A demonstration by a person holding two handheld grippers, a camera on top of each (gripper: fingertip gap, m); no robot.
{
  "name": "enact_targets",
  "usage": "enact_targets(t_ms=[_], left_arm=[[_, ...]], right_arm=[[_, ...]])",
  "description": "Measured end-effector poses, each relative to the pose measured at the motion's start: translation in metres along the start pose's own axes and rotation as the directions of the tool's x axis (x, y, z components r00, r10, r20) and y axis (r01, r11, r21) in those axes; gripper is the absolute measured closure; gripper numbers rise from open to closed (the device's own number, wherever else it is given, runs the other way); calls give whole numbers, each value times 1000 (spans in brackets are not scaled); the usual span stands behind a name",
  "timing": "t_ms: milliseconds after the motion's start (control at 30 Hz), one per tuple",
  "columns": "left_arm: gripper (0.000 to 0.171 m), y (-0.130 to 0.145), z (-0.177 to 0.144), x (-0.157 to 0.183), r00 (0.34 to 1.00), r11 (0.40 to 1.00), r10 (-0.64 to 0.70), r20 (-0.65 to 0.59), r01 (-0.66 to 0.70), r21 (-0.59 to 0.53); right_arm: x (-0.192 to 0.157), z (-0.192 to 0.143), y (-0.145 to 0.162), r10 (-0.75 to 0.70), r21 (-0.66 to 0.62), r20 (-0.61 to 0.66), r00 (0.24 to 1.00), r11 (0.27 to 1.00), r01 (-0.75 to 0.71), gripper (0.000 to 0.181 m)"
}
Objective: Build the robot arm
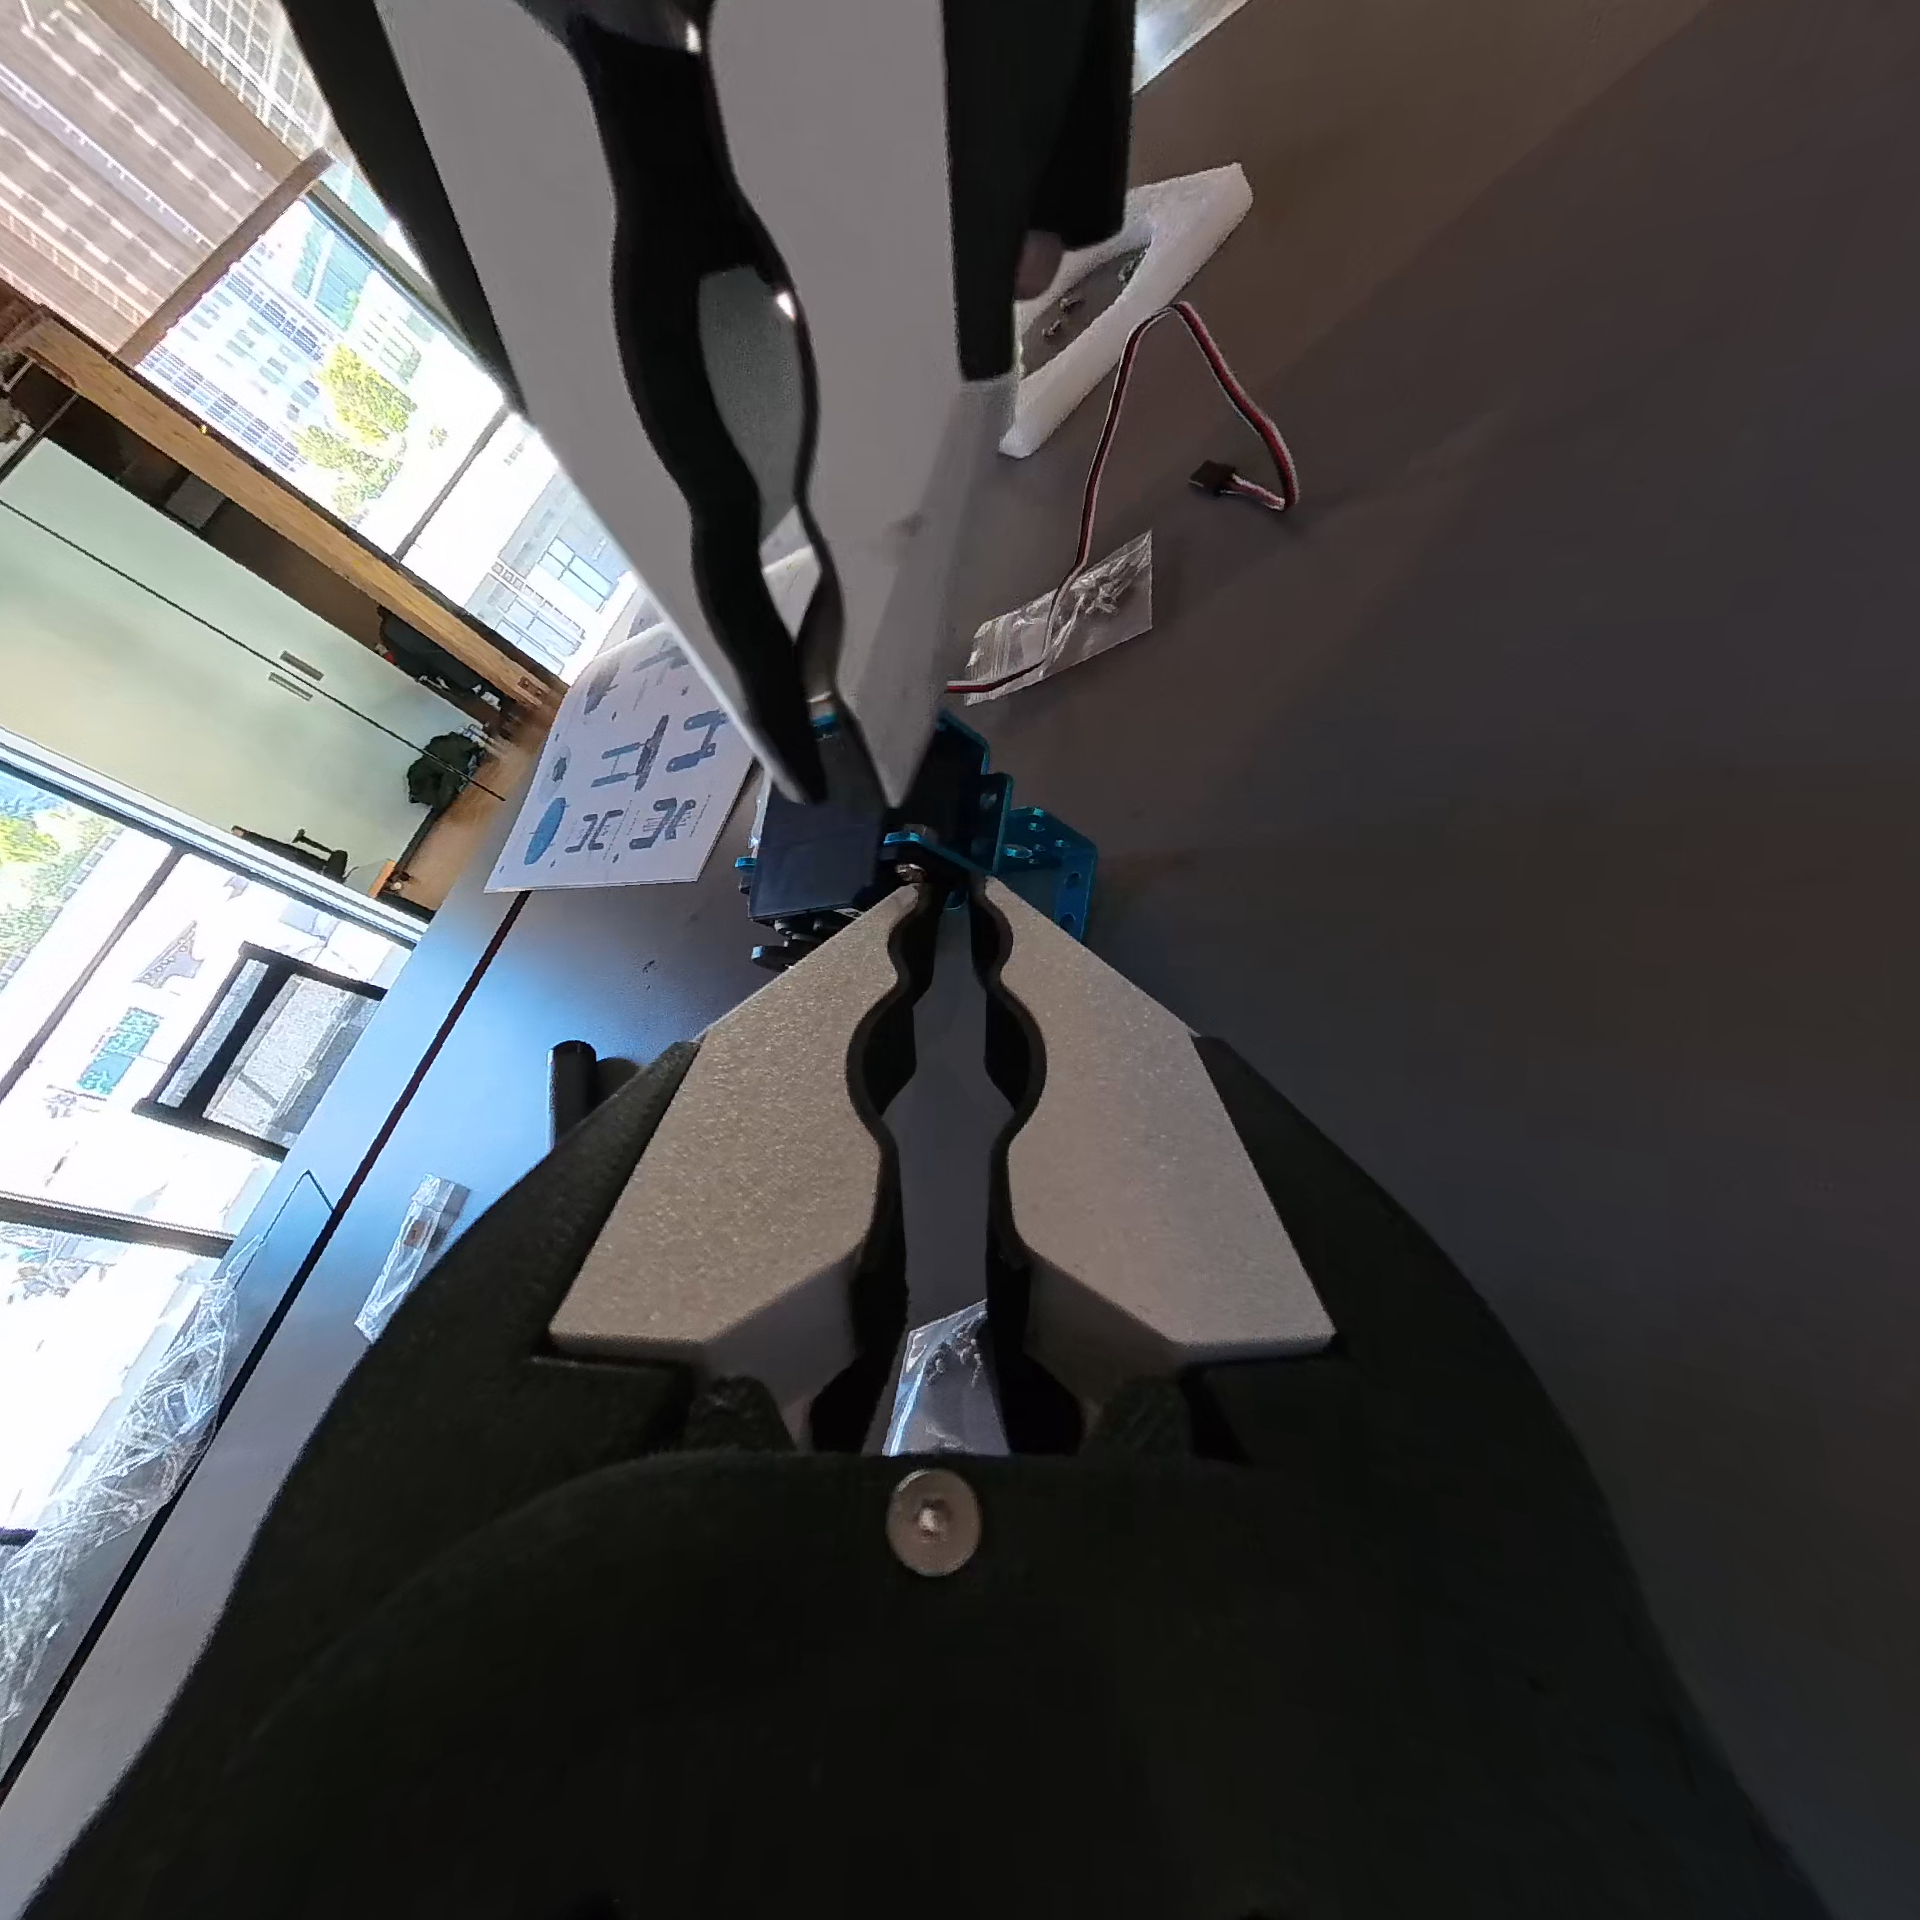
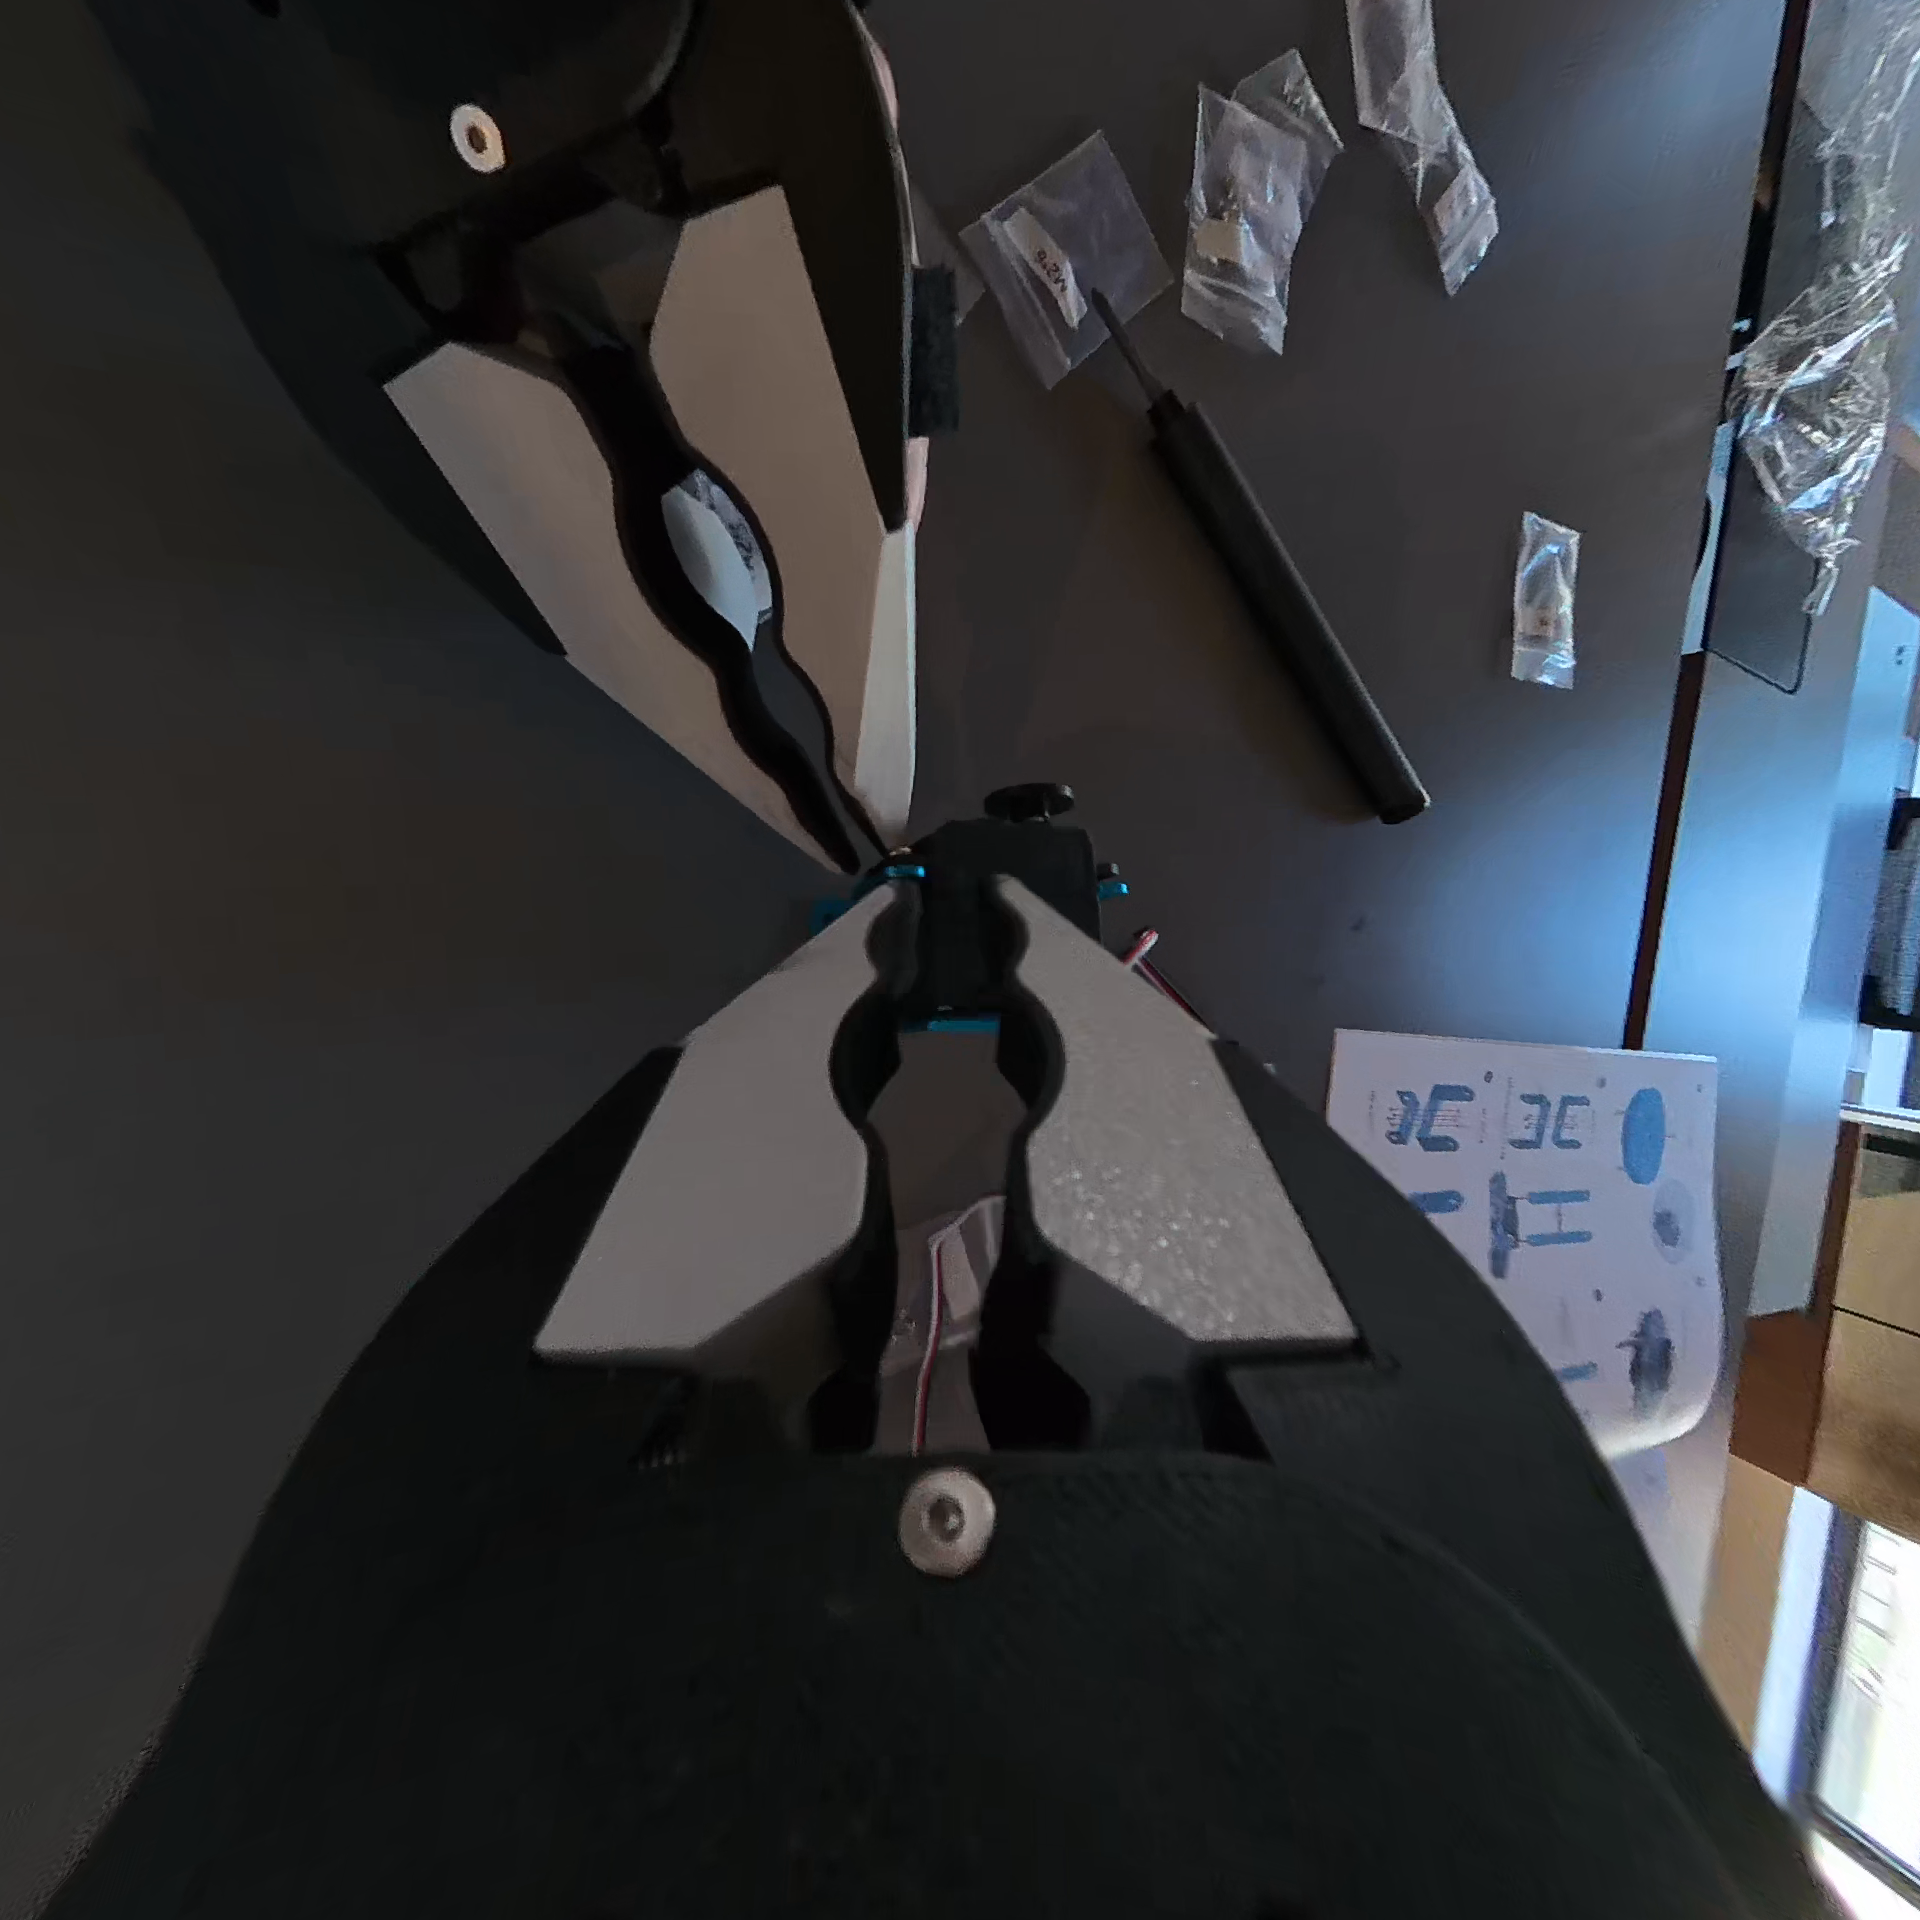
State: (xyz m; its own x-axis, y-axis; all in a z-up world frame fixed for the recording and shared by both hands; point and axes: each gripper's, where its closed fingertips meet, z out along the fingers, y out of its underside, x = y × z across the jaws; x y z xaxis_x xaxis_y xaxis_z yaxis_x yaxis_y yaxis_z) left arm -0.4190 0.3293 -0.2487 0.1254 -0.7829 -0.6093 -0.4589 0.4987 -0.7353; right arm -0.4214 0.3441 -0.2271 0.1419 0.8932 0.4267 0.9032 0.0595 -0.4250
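A black servo (image 1: pixel 816 857) sits in a blue metal bracket (image 1: pixel 1049 842) on the dark table. In the left wrist view my left gripper (image 1: pixel 948 899) is nearly closed at the bracket's flange, with its pads on a small silvery screw (image 1: pixel 912 871). The right wrist view shows the left gripper (image 2: pixel 868 857) coming in from the upper left, tips at the same flange. My right gripper (image 2: pixel 951 899) is shut on the servo body (image 2: pixel 1029 883), with the blue bracket (image 2: pixel 951 1031) between its fingers. It comes down from above in the left wrist view (image 1: pixel 847 795).
A black screwdriver (image 2: pixel 1278 613) and several small plastic bags (image 2: pixel 1070 249) lie beyond the servo. A printed sheet (image 2: pixel 1517 1195) lies at the table edge. A white foam tray (image 1: pixel 1132 301), a servo cable (image 1: pixel 1247 416) and another bag (image 1: pixel 1070 613) lie on the table. The tips of both grippers are at nearly the same place.
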Motion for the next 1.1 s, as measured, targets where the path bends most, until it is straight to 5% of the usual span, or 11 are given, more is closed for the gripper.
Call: enact_targets(t_ms=[167, 800, 1100], left_arm=[[166, 0, 0, 0, 1000, 1000, 0, -2, 0, -2], [166, 1, 1, 0, 1000, 1000, -2, -1, 2, -4], [167, 0, -17, -19, 996, 997, -71, 51, 70, 18]], right_arm=[[-4, 9, 9, -22, -50, 9, 1000, 999, 22, 150], [-1, 2, 5, -3, -31, 4, 1000, 1000, 3, 163], [11, -30, 26, 263, 191, -23, 965, 948, -254, 124]])
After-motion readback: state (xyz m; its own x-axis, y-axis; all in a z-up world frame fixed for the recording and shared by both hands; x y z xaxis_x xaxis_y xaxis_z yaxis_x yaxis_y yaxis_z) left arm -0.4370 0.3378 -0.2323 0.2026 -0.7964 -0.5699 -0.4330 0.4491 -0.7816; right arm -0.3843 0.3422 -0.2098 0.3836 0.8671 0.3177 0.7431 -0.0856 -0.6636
